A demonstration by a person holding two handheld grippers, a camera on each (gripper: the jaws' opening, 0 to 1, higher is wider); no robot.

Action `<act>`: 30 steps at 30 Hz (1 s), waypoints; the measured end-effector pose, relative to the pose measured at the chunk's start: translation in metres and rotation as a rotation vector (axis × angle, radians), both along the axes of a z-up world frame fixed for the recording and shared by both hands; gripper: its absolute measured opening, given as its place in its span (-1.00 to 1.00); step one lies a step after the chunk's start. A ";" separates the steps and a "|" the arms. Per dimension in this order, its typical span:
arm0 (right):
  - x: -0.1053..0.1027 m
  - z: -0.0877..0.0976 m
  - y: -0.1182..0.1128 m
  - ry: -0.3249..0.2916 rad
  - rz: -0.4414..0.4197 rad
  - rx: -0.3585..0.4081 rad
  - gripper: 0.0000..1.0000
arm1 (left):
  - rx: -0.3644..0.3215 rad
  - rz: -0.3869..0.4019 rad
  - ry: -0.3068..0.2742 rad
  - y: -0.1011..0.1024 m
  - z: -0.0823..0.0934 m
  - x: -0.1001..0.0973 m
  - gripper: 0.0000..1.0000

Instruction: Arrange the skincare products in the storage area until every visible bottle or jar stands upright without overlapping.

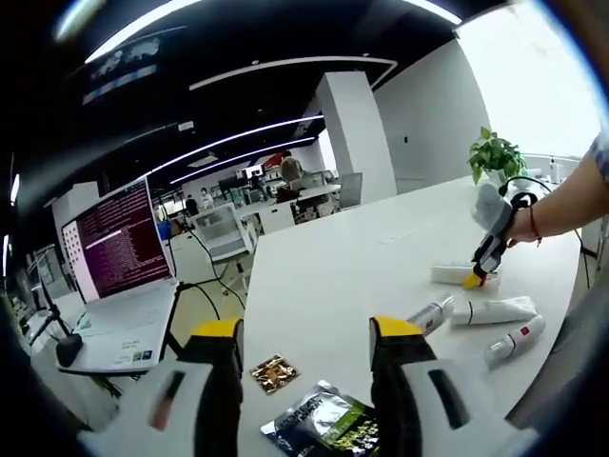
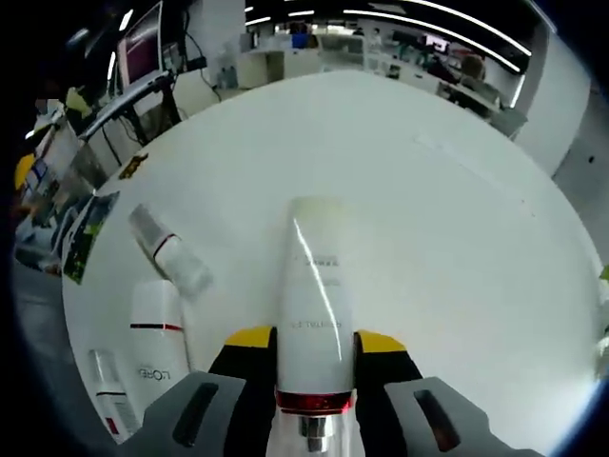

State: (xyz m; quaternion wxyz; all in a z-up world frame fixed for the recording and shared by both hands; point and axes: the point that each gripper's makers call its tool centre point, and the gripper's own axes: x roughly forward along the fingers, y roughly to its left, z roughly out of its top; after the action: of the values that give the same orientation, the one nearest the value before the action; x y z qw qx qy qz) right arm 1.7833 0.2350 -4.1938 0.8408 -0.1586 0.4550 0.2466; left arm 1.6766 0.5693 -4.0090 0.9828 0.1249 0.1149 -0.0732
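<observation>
Several skincare products lie flat on the white round table [image 1: 324, 257]. My right gripper [image 2: 315, 340] is shut on a white tube [image 2: 314, 276], its red-ringed cap toward the camera and its body resting on the table [image 2: 428, 209]. In the left gripper view a person's hand holds that right gripper [image 1: 473, 278] at the same white tube [image 1: 449, 274]. Near it lie a silver bottle [image 1: 430, 314], a second white tube [image 1: 495, 309] and a small red-marked bottle [image 1: 514, 341]. My left gripper [image 1: 304, 333] is open above the table edge with nothing between its jaws.
A gold packet [image 1: 274, 373] and a dark green sachet [image 1: 324, 424] lie just ahead of the left jaws. An open laptop [image 1: 119, 248] stands on a desk to the left. A potted plant [image 1: 495, 152] stands at the table's far right. Left of the held tube lie a silver bottle [image 2: 169, 249] and a red-banded tube [image 2: 157, 333].
</observation>
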 end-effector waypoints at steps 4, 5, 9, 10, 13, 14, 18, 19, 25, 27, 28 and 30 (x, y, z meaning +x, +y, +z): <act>-0.007 0.001 0.000 0.006 0.026 -0.003 -0.42 | -0.001 -0.001 0.002 0.000 0.000 0.000 -0.06; -0.008 0.001 0.000 0.007 0.034 -0.003 -0.42 | 0.000 -0.001 0.003 0.000 -0.001 0.000 -0.06; -0.013 0.000 0.000 0.012 0.055 -0.004 -0.42 | 0.006 -0.012 0.008 -0.003 -0.002 0.000 -0.06; -0.014 -0.001 -0.001 0.013 0.057 -0.005 -0.42 | 0.008 -0.014 0.010 -0.003 -0.003 0.001 -0.06; -0.018 -0.001 -0.001 0.018 0.061 -0.006 -0.42 | 0.014 -0.020 0.015 -0.005 -0.004 0.000 -0.06; -0.019 -0.002 -0.001 0.020 0.064 -0.008 -0.42 | 0.015 -0.020 0.018 -0.005 -0.005 0.000 -0.06; -0.026 -0.003 -0.001 0.028 0.081 -0.015 -0.42 | 0.021 -0.023 0.030 -0.005 -0.008 0.001 -0.07; -0.028 -0.003 0.000 0.030 0.086 -0.016 -0.42 | 0.023 -0.023 0.034 -0.005 -0.009 0.001 -0.07; -0.037 -0.003 0.000 0.031 0.119 -0.020 -0.42 | 0.029 -0.030 0.060 -0.006 -0.016 0.002 -0.08; -0.039 -0.003 0.000 0.034 0.124 -0.022 -0.42 | 0.028 -0.034 0.065 -0.007 -0.017 0.002 -0.08; -0.040 -0.003 0.000 0.035 0.126 -0.023 -0.42 | 0.027 -0.036 0.067 -0.007 -0.017 0.002 -0.08; -0.043 -0.003 0.000 0.039 0.131 -0.028 -0.42 | 0.026 -0.042 0.069 -0.009 -0.018 0.002 -0.08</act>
State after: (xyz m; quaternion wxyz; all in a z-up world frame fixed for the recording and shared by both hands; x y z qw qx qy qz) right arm 1.7407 0.2347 -4.1971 0.8116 -0.1947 0.4634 0.2977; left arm 1.6783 0.5604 -4.0267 0.9747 0.1377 0.1471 -0.0967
